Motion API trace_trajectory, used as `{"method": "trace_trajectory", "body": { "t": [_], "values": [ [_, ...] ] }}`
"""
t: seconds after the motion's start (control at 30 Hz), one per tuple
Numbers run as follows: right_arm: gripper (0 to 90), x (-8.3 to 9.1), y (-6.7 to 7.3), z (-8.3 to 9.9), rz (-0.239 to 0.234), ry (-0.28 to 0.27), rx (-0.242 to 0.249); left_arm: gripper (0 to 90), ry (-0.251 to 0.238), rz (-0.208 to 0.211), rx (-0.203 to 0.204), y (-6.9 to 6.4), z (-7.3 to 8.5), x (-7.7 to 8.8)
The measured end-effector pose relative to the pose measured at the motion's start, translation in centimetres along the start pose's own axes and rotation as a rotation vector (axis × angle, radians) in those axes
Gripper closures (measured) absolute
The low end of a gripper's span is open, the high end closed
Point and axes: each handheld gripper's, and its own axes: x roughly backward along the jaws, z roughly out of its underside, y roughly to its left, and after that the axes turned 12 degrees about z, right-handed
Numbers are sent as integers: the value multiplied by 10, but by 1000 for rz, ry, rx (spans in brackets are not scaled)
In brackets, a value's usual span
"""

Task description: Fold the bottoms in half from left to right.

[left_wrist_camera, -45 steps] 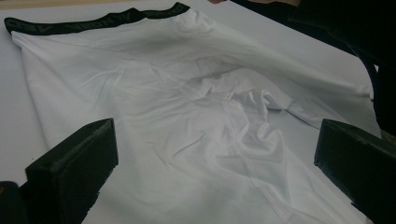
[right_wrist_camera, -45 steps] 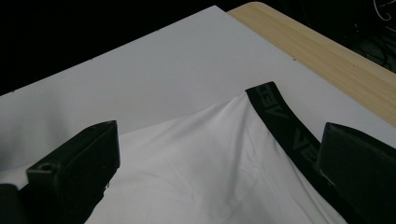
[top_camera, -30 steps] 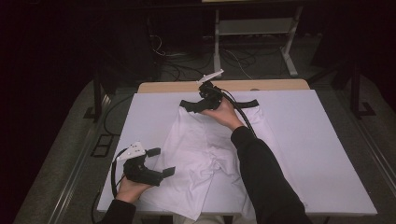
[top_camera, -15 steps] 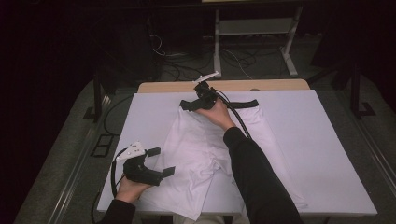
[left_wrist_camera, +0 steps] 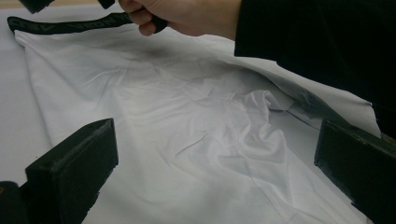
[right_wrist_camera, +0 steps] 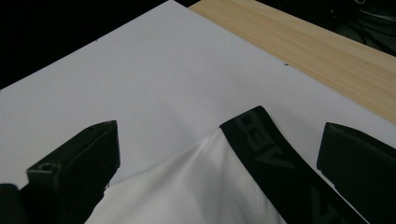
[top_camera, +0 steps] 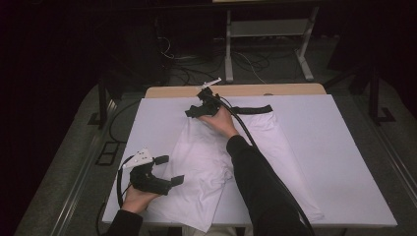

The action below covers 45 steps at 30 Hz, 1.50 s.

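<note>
The right gripper (top_camera: 193, 111) has slid left along the black waistband (right_wrist_camera: 266, 154) to the garment's (top_camera: 206, 162) far-left corner, jaws released, ready to pinch

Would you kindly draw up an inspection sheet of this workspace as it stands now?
Surface: white sheet over a light wooden table; bare wood strip at the far edge.
Job's things: white fabric garment with a black elastic waistband, spread flat, creased at the middle; waistband at the far end.
Clutter: nothing seen.
Grippers: left gripper at the garment's near left edge, jaws apart; right gripper over the waistband's corner, jaws apart.
Cables: black cable trails from the right gripper along the sleeve; loose cables on the floor.
Surroundings: dark room, grey metal stand behind.
</note>
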Motion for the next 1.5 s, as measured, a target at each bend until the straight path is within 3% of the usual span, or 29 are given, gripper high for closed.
{"method": "trace_trajectory", "body": {
  "t": [0.37, 0.5, 0.7, 0.9, 0.93, 0.97, 1.17, 1.2, 1.4, 1.5],
  "values": [
    [28, -21, 5, -10, 8, 28, 12, 0, -3, -5, 4, 1, 1, 2],
    [106, -26, 4, -12, -5, 36, -10, 0, -3, -8, 13, 1, 1, 2],
    [186, -34, 2, -9, 17, 76, -9, 0, -4, -11, 28, 1, 3, 2],
    [327, -40, 4, -4, 51, 110, -1, 0, 1, -12, 31, -1, 3, 1],
    [393, -41, 5, -5, 78, 102, 13, 0, 4, -14, 32, -2, 3, 0],
    [393, -41, 5, -5, 78, 102, 13, 0, 7, -15, 30, -2, 3, 0],
    [604, -40, 7, -7, 146, 119, 34, 0, 46, -32, 10, -6, 4, 6],
    [683, -39, 6, -7, 131, 123, 24, 0, 48, -41, 11, -7, 5, 11],
    [831, -39, 11, -7, 127, 119, 18, 0, 54, -64, 40, -6, 12, 27],
    [855, -37, 11, -7, 131, 115, 14, 0, 62, -69, 57, -5, 15, 31]
  ]
}}
